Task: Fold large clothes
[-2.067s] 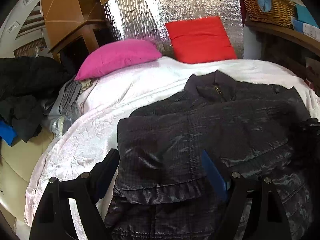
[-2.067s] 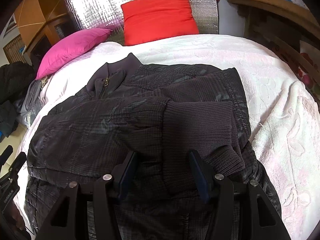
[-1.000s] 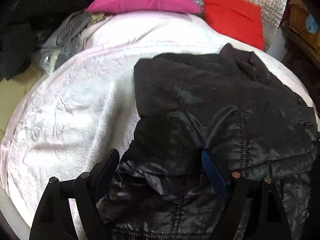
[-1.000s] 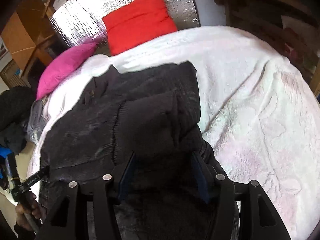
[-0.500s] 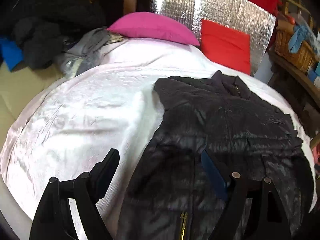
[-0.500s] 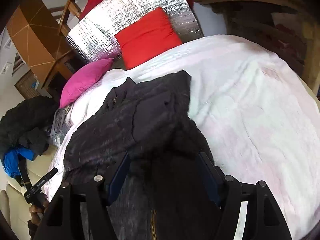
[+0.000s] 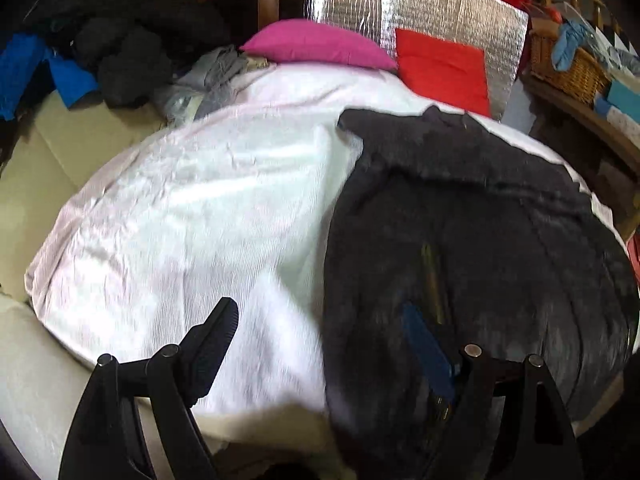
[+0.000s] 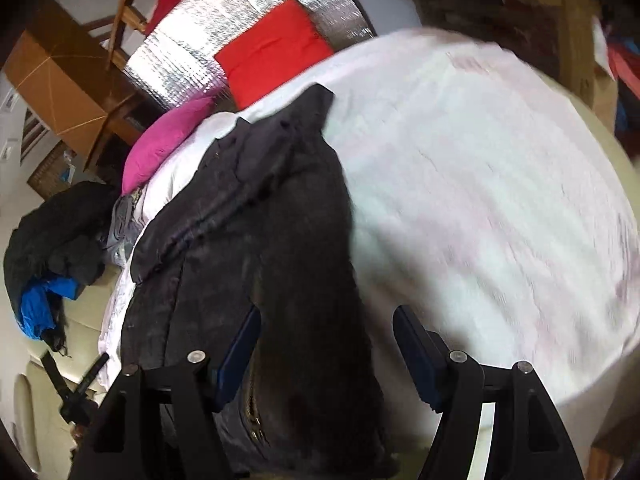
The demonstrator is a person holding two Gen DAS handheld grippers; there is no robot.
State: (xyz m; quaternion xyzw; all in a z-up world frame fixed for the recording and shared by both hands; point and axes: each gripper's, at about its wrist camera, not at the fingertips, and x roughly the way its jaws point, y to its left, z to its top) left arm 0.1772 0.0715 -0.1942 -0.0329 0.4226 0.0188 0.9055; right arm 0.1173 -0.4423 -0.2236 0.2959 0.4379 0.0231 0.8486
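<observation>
The left claw (image 7: 320, 344) stands with its fingers wide apart and nothing clamped: its left finger hangs over bare white bed cover (image 7: 192, 208), its right finger over the near edge of the dark jacket (image 7: 460, 220), so the jacket's left border runs up the frame between them. The right claw (image 8: 326, 344) is also apart, its jaws having just been opening; a dark fold of the same jacket (image 8: 256, 248) lies between the fingers, but the pads do not seem to press it. The jacket sits folded narrow on the bed, its long axis running from the bottom of each frame, where the zip shows, up toward the collar near the pink pillow (image 7: 316, 44) and red pillow (image 7: 444, 68). From the left claw it lies to the lower right and centre right; from the right claw, to the lower left and centre. Both claws sit at the hem end, the right one more squarely over the cloth, so it looks the nearer for a hem-to-collar fold. Motion blur hides finer detail.
</observation>
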